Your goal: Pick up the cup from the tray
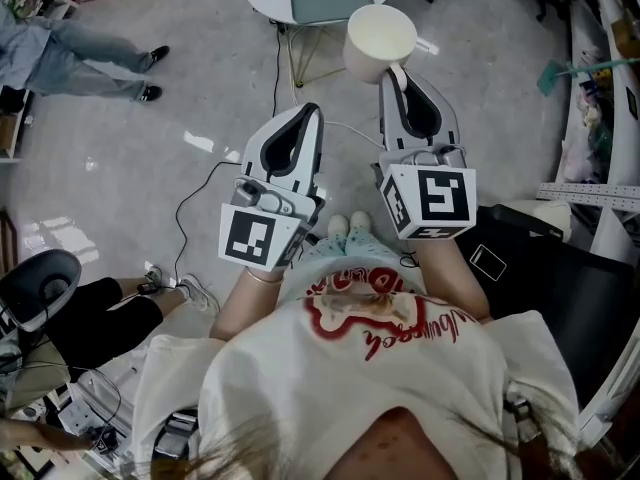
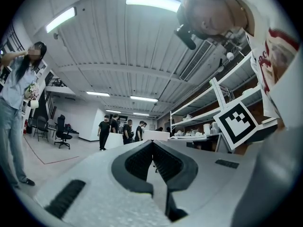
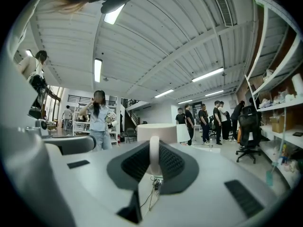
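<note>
Head view, nearest first: our white shirt (image 1: 380, 368) with red print, then the 2 marker cubes (image 1: 262, 236), 1 on each gripper. We hold both grippers out in front of us, side by side above the floor (image 1: 150, 168).

The left gripper (image 1: 312, 110) has its jaws together. In the left gripper view its 2 dark pads (image 2: 139, 162) meet at the tips with nothing between them.

The right gripper (image 1: 397, 72) reaches a little farther out. Its jaws are clamped on the handle (image 3: 154, 155) of the cup (image 1: 380, 40). The cup is cream, mouth up, and hangs in the air just past the jaw tips, resting on no surface. In the right gripper view the handle stands upright between the pads, and the body of the cup (image 3: 163, 132) sits right behind it.

Below our arms we see our shoes (image 1: 350, 226) on the grey floor. An office chair (image 1: 40, 283) stands at the left. Farther off, beyond the cup, is a round table (image 1: 265, 6), and a person's legs in jeans (image 1: 80, 53) stretch along the floor at the far left.

In the right gripper view, several people in dark tops (image 3: 203, 119) stand far back in the room, and shelves (image 3: 284, 98) line the right wall.
</note>
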A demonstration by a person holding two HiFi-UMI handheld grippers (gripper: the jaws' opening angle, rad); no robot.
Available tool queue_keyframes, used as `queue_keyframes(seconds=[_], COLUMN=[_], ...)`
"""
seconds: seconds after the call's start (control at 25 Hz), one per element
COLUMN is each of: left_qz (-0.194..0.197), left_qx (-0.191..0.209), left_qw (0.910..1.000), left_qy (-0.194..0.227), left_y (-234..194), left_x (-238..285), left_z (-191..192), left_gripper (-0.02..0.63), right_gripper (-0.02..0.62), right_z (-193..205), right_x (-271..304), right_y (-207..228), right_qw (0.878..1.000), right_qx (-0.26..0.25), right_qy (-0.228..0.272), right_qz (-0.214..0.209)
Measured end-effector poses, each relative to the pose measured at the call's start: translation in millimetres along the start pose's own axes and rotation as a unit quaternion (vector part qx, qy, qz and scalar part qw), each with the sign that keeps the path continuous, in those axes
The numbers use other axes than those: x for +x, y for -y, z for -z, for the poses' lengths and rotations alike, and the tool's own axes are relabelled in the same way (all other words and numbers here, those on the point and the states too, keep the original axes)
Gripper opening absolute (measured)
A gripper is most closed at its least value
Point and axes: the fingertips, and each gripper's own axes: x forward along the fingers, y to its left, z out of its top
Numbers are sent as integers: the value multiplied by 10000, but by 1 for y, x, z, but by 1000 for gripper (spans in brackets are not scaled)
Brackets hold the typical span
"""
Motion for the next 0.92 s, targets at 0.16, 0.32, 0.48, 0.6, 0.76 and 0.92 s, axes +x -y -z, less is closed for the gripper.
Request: queue_keyframes(seconds=[0.16,0.32,0.48,0.6,0.76,0.92], left_qz=[7,-8,0,1,0,-5], left_qx=[18,29,31,49,85,100], left_qw=[10000,10000,10000,9999,9999,9999], left_qy=[33,68,91,92,93,96], left_y=[-1,0,0,0,-1,-1], left_x=[4,5,6,6,6,5], left_z=[-3,-4,-5,-6,-6,-7], left_gripper=[12,12,12,12,12,12], right_gripper=[51,51,51,51,51,51], right_z=[0,2,3,4,3,1], right_x=[1,1,2,2,4,4], right_y=[-1,-2,-2,-4,-7,-10], right_qw=[10000,10000,10000,9999,9999,9997], right_qx=[-6,8,28,20,30,94], right_qy=[1,5,-24,-36,6,48], right_qz=[-31,-54,-50,-94,-167,-241])
